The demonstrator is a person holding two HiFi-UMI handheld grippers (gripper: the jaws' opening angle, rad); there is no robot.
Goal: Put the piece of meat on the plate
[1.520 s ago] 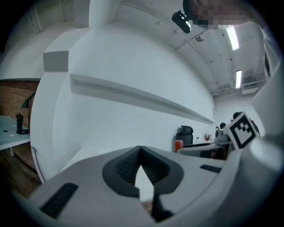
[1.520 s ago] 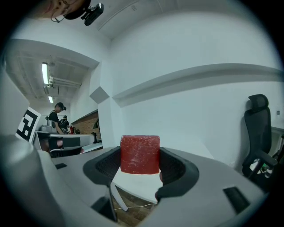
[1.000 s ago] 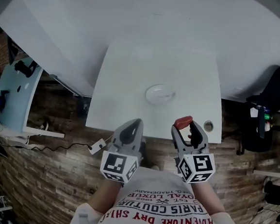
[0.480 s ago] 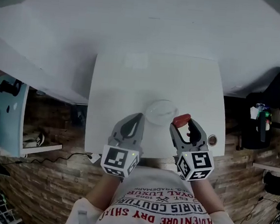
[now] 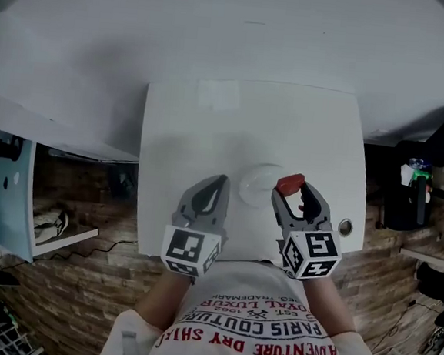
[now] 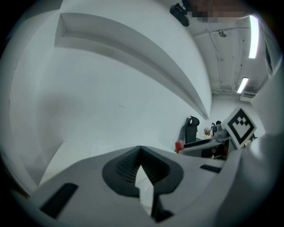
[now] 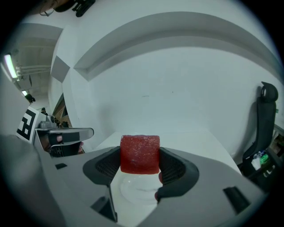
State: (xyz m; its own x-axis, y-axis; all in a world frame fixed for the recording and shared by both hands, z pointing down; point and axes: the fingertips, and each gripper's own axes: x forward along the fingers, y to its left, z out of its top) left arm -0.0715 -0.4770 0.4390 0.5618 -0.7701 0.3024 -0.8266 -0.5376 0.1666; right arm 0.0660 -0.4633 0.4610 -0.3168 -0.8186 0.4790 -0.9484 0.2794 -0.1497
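Observation:
My right gripper (image 5: 290, 191) (image 7: 140, 160) is shut on a red block of meat (image 7: 140, 154) (image 5: 289, 183), held between its pads above the table. A white plate (image 5: 261, 184) (image 7: 137, 188) lies on the white table (image 5: 187, 131), just left of and below the meat. My left gripper (image 5: 216, 186) (image 6: 140, 151) hovers to the plate's left with its jaw tips touching and nothing between them. In the left gripper view the meat (image 6: 179, 145) shows small at the right.
A small round grommet (image 5: 346, 227) sits at the table's right front corner. A black chair (image 7: 265, 119) and a shelf with small items (image 5: 413, 182) stand to the right. The floor below is brick-patterned. A pale blue desk (image 5: 5, 185) stands at the left.
Both grippers have moved forward over the table toward the plate. The meat has stayed in the right gripper and now sits beside the plate's right rim.

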